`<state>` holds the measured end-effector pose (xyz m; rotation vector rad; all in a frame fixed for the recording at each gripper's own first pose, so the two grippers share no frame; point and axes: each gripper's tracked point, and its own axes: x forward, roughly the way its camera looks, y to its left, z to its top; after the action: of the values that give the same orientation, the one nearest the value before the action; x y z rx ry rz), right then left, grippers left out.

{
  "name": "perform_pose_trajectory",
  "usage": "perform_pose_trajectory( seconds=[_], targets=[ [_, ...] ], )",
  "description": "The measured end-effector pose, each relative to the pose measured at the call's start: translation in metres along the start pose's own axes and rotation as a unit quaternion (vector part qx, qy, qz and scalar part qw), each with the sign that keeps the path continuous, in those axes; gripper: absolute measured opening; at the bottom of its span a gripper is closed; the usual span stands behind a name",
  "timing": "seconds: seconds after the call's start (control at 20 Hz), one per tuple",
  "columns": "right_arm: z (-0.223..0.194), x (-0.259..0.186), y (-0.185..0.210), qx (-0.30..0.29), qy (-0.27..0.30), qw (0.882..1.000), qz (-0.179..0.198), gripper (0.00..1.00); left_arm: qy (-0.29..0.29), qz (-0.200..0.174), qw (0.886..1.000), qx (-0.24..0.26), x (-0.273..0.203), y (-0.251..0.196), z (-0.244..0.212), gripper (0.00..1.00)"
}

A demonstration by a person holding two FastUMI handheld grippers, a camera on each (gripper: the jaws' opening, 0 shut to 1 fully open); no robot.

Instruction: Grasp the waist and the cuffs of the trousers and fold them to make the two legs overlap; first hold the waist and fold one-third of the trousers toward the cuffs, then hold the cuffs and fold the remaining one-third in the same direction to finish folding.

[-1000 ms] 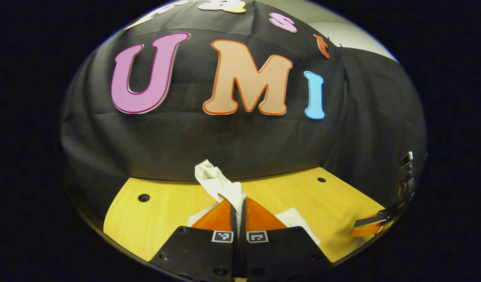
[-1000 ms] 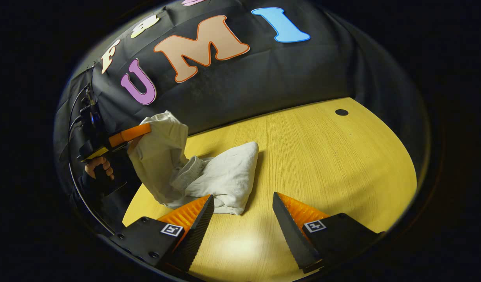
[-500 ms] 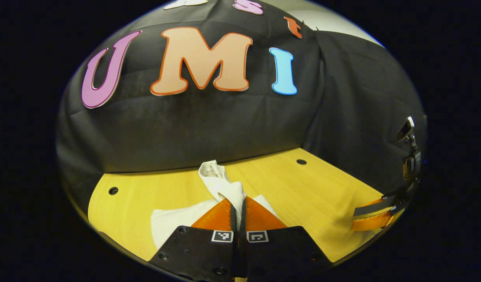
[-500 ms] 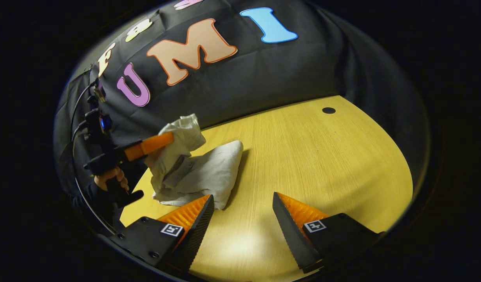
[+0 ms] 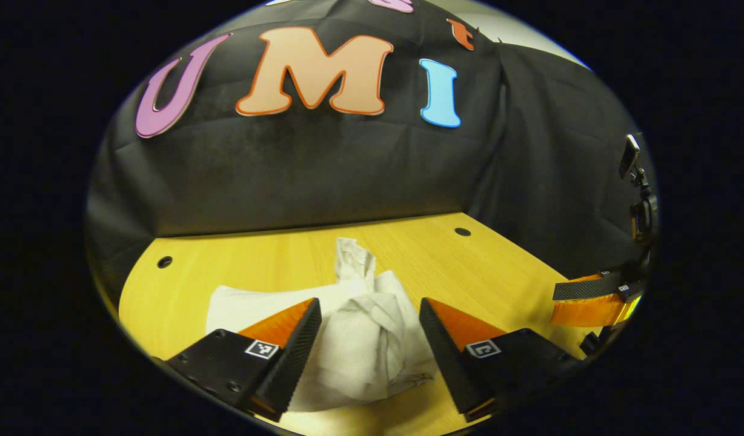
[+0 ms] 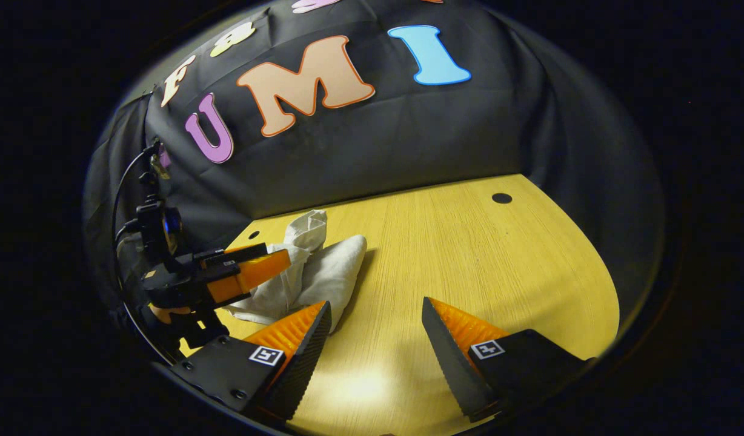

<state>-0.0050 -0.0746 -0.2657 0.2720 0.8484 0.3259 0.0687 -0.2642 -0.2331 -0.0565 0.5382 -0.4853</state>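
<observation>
The white trousers [image 5: 360, 339] lie in a crumpled, folded bundle on the yellow wooden table [image 5: 257, 260], with one twisted end sticking up at the far side. My left gripper [image 5: 369, 303] is open, low over the table, its two fingers on either side of the bundle and apart from it. In the right gripper view the trousers [image 6: 326, 272] lie at the left, and the left gripper [image 6: 275, 257] sits against their left side. My right gripper [image 6: 376, 303] stands open above bare table [image 6: 469, 254], just right of the bundle, with nothing in it.
The table has small round holes [image 5: 164, 261] [image 5: 462, 231] [image 6: 501, 198] near its far edge, where the black cloth wall rises. In the left gripper view the right gripper [image 5: 590, 300] shows at the far right. A hand [image 6: 166, 312] holds the left gripper's handle.
The left gripper was shut on a raised end of the trousers; it came down toward the table and opened, and the cloth has dropped onto the bundle. The right gripper stayed open in place.
</observation>
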Motion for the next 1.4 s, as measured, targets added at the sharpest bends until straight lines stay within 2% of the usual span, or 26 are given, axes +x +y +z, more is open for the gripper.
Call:
perform_pose_trajectory(
  seconds=[0.2, 0.35, 0.6, 0.8, 0.95, 1.15, 1.4],
  targets=[
    [0.019, 0.005, 0.031, -0.021, -0.032, 0.999, -0.007, 0.96, -0.041, 0.045, 0.998, -0.001, -0.047, 0.037, 0.022, 0.95],
    [0.033, 0.004, 0.062, -0.027, -0.060, 0.998, -0.013, 0.96, -0.047, 0.076, 0.996, 0.013, -0.089, 0.078, 0.025, 0.95],
    [0.065, -0.011, 0.096, -0.061, -0.135, 0.986, -0.077, 0.96, -0.069, 0.117, 0.991, 0.006, -0.144, 0.148, 0.036, 0.95],
    [0.081, -0.017, 0.123, -0.048, -0.174, 0.980, -0.080, 0.96, -0.081, 0.142, 0.987, -0.006, -0.168, 0.188, 0.046, 0.96],
    [0.086, -0.027, 0.130, -0.056, -0.193, 0.976, -0.085, 0.96, -0.105, 0.159, 0.982, 0.001, -0.186, 0.206, 0.057, 0.95],
    [0.095, -0.033, 0.130, -0.062, -0.213, 0.970, -0.100, 0.96, -0.119, 0.163, 0.979, 0.019, -0.195, 0.213, 0.064, 0.95],
    [0.103, -0.039, 0.132, -0.079, -0.229, 0.964, -0.109, 0.96, -0.138, 0.174, 0.975, 0.014, -0.201, 0.220, 0.073, 0.95]
  ],
)
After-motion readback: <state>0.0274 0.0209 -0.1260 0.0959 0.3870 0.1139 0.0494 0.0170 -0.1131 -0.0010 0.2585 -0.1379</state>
